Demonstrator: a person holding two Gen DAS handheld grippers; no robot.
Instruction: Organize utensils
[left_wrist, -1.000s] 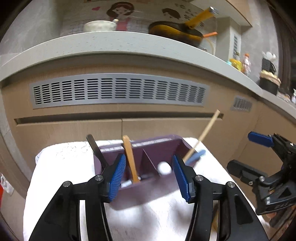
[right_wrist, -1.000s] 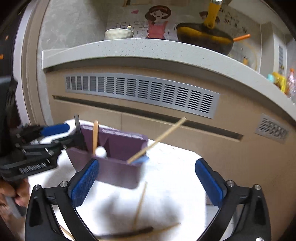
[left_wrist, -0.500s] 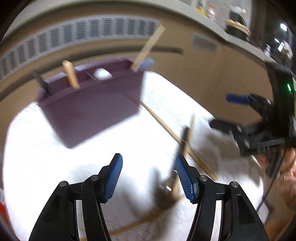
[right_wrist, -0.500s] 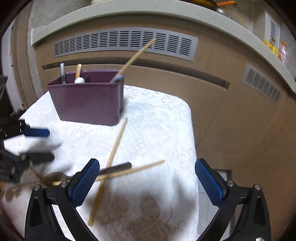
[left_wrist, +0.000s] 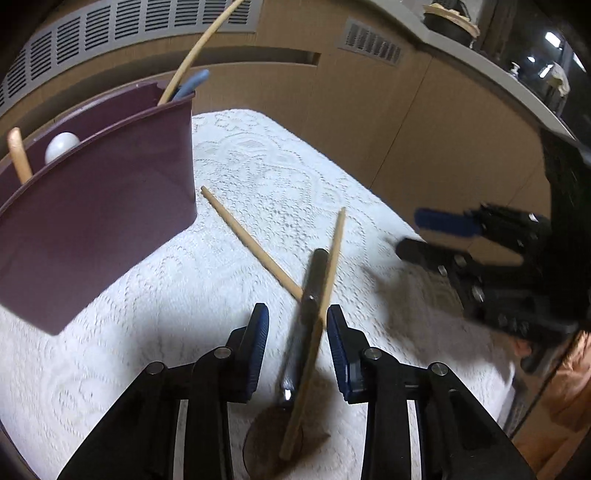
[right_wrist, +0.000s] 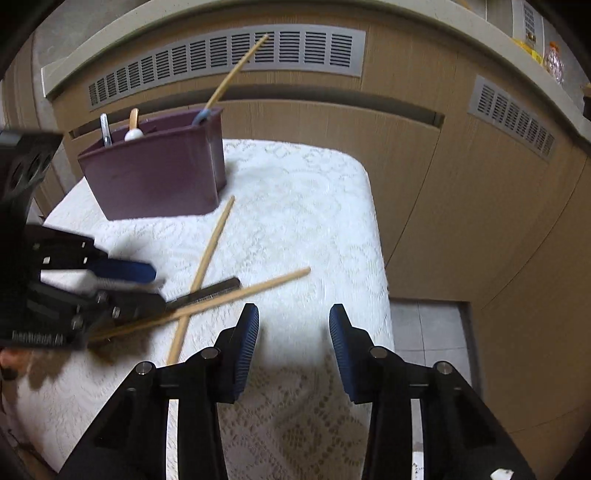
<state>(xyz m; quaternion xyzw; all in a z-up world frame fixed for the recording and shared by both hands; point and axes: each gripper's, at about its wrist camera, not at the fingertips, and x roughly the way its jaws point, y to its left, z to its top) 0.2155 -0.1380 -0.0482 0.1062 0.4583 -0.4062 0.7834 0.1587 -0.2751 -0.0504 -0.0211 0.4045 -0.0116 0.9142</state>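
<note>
Left gripper (left_wrist: 297, 347), black with blue ribbed pads, hangs low over a white lace-covered counter (left_wrist: 258, 177), its jaws having just been closing yet standing apart, a dark-handled metal spoon (left_wrist: 306, 314) and a pale wooden chopstick (left_wrist: 321, 306) lying crossed between the pads; whether either pad touches them cannot be told. A second wooden chopstick (left_wrist: 251, 243) runs from under the spoon handle away ahead and to the left of that gripper, toward the near corner of a purple plastic utensil caddy (left_wrist: 99, 221), which stands farther ahead on the left. Inside the caddy lean a long wooden chopstick (left_wrist: 192, 55), a blue handle (left_wrist: 192, 85), a tan wooden handle (left_wrist: 18, 155) and a white rounded utensil end (left_wrist: 61, 146); from the right wrist view a metal handle (right_wrist: 105, 129) also rises from it. Right gripper (right_wrist: 293, 349), of the same make, has likewise been closing and holds nothing, its jaws apart above bare lace near the counter's edge, with the crossed chopsticks just ahead to its left. Beige cabinet fronts with grey vent grilles (right_wrist: 229, 55) stand beyond both grippers.
</note>
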